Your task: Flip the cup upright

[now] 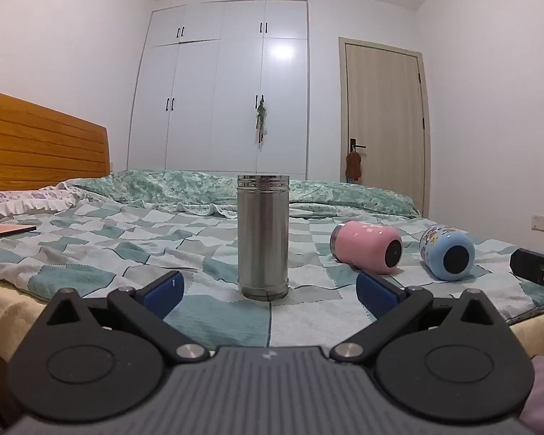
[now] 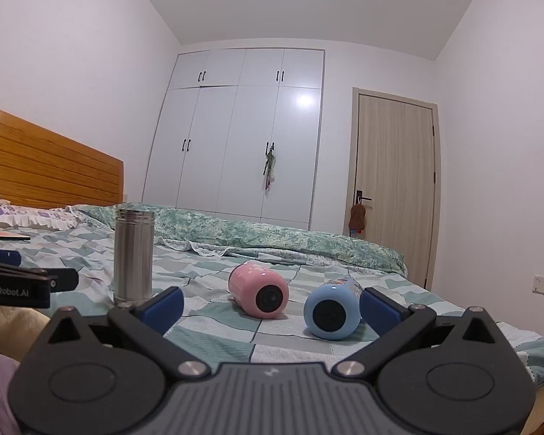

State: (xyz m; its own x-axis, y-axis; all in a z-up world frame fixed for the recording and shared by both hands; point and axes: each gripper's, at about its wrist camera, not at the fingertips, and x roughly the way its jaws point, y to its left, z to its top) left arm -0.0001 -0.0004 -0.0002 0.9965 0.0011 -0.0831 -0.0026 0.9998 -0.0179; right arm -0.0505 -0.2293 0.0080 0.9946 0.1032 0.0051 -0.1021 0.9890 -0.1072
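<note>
A steel cup point(image 1: 263, 235) stands upright on the bed, just beyond my open, empty left gripper point(image 1: 268, 290). It shows at the left in the right wrist view point(image 2: 133, 253). A pink cup point(image 1: 368, 246) point(image 2: 259, 291) lies on its side with its base toward me. A blue patterned cup point(image 1: 448, 252) point(image 2: 332, 310) lies on its side to its right. My right gripper point(image 2: 270, 306) is open and empty, with the blue cup close to its right finger point(image 2: 380, 308). Part of the right gripper shows at the right edge of the left wrist view point(image 1: 536, 264).
The checked green quilt point(image 1: 127, 246) covers the bed. A pillow point(image 1: 29, 199) and a flat pink book point(image 1: 7, 232) lie at the left by the wooden headboard point(image 1: 43, 141). A white wardrobe point(image 1: 221, 90) and a door point(image 1: 384, 123) stand behind.
</note>
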